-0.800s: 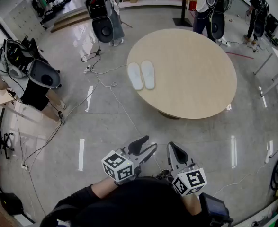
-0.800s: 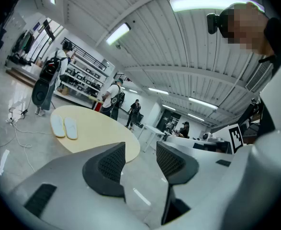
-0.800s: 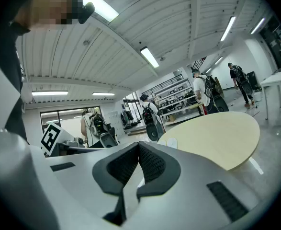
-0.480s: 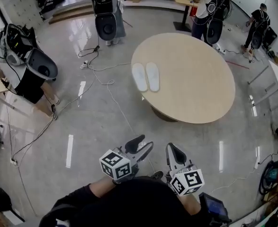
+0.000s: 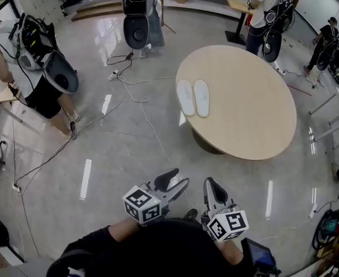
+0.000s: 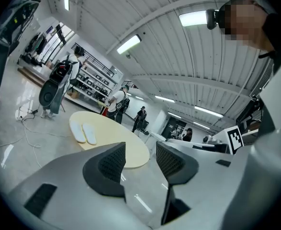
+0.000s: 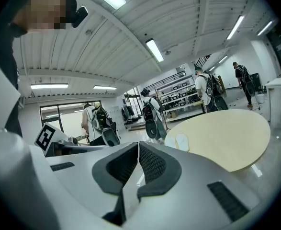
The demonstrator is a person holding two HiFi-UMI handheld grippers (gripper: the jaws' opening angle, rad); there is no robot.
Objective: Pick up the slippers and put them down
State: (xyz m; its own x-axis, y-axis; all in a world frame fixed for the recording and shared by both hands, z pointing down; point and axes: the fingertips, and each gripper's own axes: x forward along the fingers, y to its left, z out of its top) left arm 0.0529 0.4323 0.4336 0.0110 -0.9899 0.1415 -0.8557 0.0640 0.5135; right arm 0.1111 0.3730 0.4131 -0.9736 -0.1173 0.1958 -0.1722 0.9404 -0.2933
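White slippers [image 5: 193, 97] paired on round table [image 5: 256, 114], left tongs [image 5: 179, 178] wide, right tongs [image 5: 211, 184] closed

Two white slippers [image 5: 201, 98] are lying flat on the round, pale worktop [image 5: 250, 120], close to its left edge as the head view is showing it. They are resting side by side, almost touching, with their long sides running parallel and their ends lining up. The outer slipper [image 5: 185, 97] is sitting just beside the rim, and the inner slipper [image 5: 201, 103] is lying next to it, toward the middle. Whether the soles are facing up or down is not showing clearly.
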